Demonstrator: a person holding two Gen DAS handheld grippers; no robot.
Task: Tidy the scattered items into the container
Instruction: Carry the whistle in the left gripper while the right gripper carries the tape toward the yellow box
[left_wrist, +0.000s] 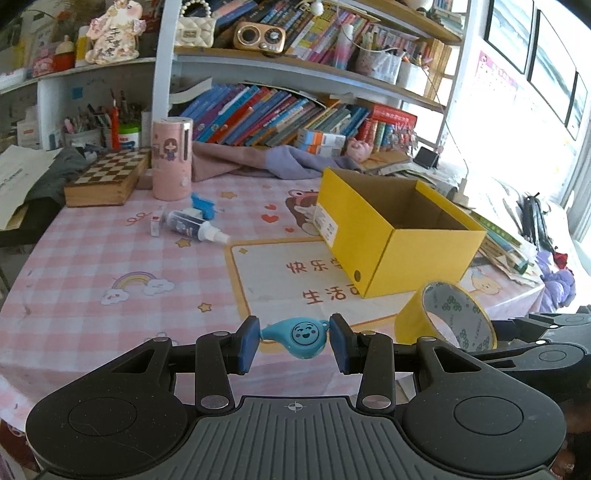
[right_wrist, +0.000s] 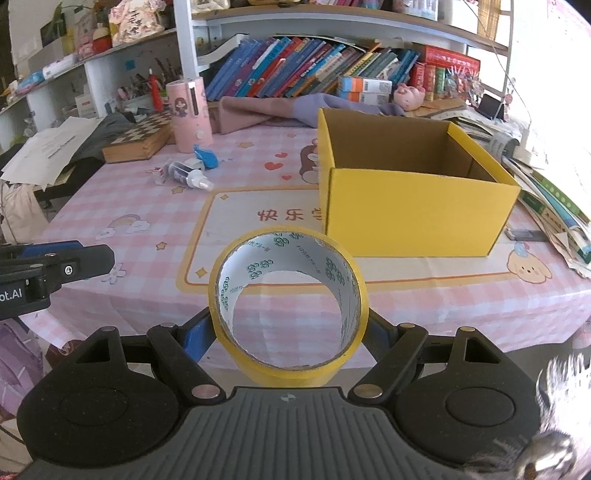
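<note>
My left gripper is shut on a small blue whistle with a smiling face, held above the near edge of the table. My right gripper is shut on a roll of yellow tape, held upright to the left gripper's right; the roll also shows in the left wrist view. The open yellow cardboard box stands on the table beyond both grippers and looks empty. A small spray bottle, a blue item and a tiny white box lie at the far left.
A pink cylinder, a chessboard box, purple cloth and shelves of books line the back. Stacked books and papers lie right of the box. The table has a pink checked cloth.
</note>
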